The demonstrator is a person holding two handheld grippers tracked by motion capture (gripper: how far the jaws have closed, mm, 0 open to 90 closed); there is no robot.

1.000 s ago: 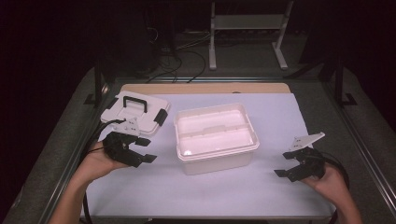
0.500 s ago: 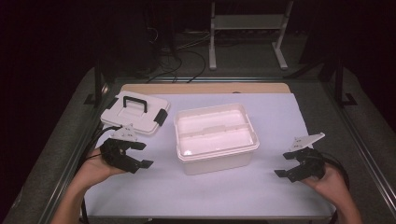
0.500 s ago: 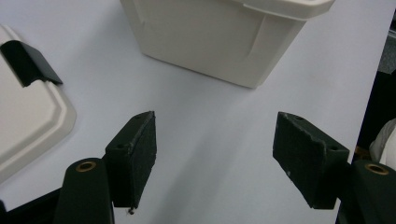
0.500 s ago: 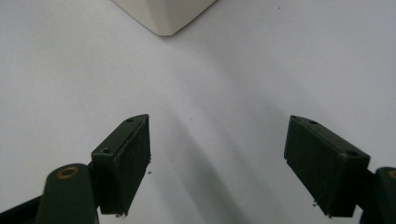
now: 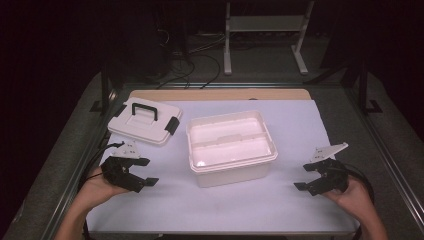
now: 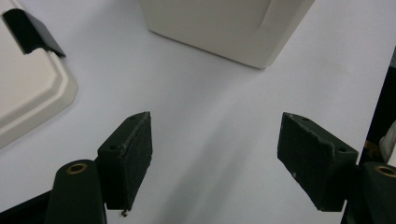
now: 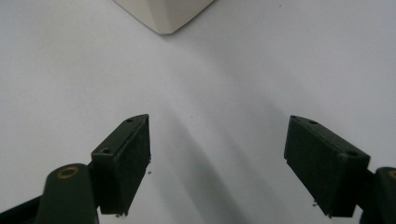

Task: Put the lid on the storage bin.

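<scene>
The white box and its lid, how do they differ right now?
The box is deep and open-topped; the lid lies flat beside it, apart, to its left. The lid carries a black handle and black clips; the box shows none. Both are white plastic on the white sheet.

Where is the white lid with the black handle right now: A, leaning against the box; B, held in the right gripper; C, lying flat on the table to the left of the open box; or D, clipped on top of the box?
C: the lid lies flat on the table, left of the open box and apart from it, with no gripper holding it.
</scene>
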